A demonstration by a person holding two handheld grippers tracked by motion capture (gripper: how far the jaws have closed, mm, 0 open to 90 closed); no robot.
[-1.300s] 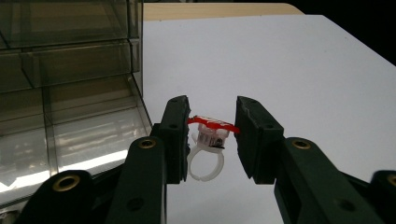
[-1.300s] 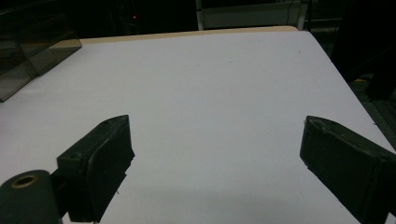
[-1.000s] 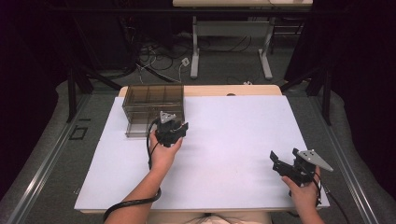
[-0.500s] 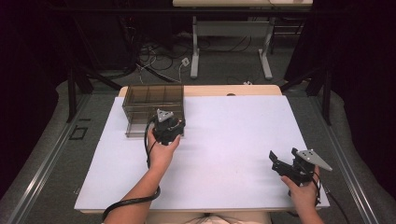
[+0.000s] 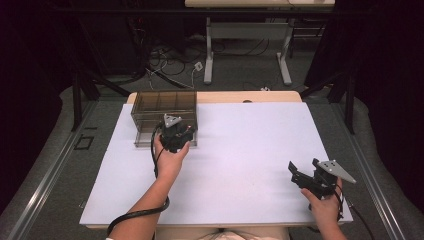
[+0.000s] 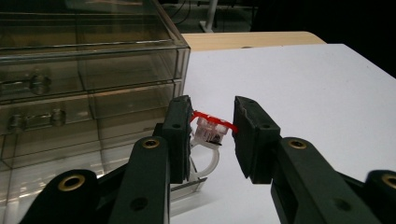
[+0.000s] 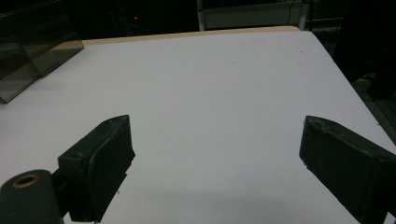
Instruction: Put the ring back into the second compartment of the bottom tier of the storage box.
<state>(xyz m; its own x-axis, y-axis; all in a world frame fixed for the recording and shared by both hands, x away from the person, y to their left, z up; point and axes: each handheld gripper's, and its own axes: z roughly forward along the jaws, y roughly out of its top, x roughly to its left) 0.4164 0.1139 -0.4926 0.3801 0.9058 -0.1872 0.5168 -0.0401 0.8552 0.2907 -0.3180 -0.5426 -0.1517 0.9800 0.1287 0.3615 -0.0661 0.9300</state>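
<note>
My left gripper (image 5: 176,132) is at the front right corner of a clear smoky plastic drawer unit (image 5: 161,102). In the left gripper view its jaws (image 6: 212,122) are shut on a small clear ring-like piece with a red top (image 6: 211,129), held just in front of the lower drawers (image 6: 84,112). A clear plastic edge (image 6: 189,185) shows below the piece. My right gripper (image 5: 303,169) rests near the table's front right corner, far from the unit. It (image 7: 215,135) is open, with bare white surface between its jaws.
A white sheet (image 5: 245,135) covers the table, whose wooden edge (image 5: 250,96) shows at the back. The drawer unit (image 7: 28,51) stands at the back left. Cables and desk legs (image 5: 210,55) lie on the floor beyond.
My left gripper has shifted slightly left and away, closer to the drawer unit, with the small piece still in it. The right gripper has stayed where it was.
</note>
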